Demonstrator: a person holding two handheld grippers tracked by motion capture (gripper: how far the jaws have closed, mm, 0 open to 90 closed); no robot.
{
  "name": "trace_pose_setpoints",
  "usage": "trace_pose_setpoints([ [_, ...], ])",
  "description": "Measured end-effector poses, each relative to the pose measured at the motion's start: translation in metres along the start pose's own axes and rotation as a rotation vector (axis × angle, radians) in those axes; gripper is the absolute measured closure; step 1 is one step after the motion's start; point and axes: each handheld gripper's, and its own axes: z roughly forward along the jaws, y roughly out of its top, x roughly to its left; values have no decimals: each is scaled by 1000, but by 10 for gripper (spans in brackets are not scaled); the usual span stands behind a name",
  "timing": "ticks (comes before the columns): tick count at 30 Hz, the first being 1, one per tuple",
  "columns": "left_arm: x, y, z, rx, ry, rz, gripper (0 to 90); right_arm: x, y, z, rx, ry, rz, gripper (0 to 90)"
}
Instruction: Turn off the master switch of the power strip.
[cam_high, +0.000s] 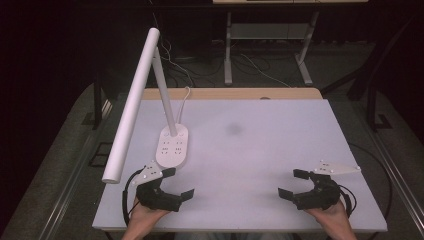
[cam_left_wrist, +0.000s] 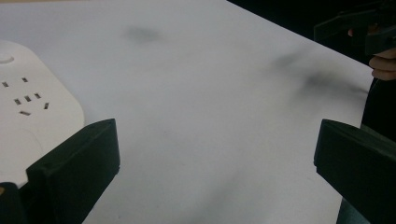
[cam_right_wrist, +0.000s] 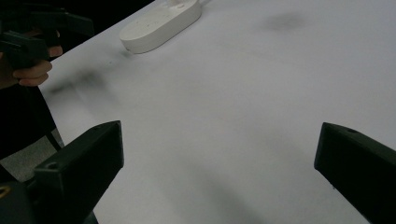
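- Desk lamp (cam_high: 165, 100) standing on the left half of the white table (cam_high: 260, 150); oval base (cam_high: 172, 145) resting flat, white stem rising from it, long white light bar (cam_high: 131, 105) overhanging the table's left edge.
- Left gripper (cam_high: 179, 182) just beside the near end of the base, slightly right of it and nearer the person; jaws spread wide, nothing between them.
- In the left gripper view, base (cam_left_wrist: 32, 112) lying at the left, close by the left jaw, socket slots showing on top.
- Right gripper (cam_high: 292, 183) well apart from the lamp, across the table on the right; jaws likewise spread wide and empty.
- In the right gripper view, base (cam_right_wrist: 161, 23) far off at upper left.
- Long axis of the base running away from the person, tilted a little to the right; light bar running roughly front to back, sloping down toward the person.
- Judged nearer for any reach to the lamp: left gripper, by a clear margin; short move forward and left likely enough.
- Count: one lamp, one base, one light bar, two grippers, one cord (cam_high: 184, 100) trailing from the base toward the far edge.
- Faint dark smudge (cam_high: 234, 129) on the table near centre, apart from everything.
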Motion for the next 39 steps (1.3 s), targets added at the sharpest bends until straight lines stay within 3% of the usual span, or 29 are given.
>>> trace_pose_setpoints([
  [26,20,24,-20,36,-9,-14,0,0,-1,1,10,-11,3,7],
  [39,33,35,-23,46,13,-26,3,-1,-3,0,15,-17,-3,7],
])
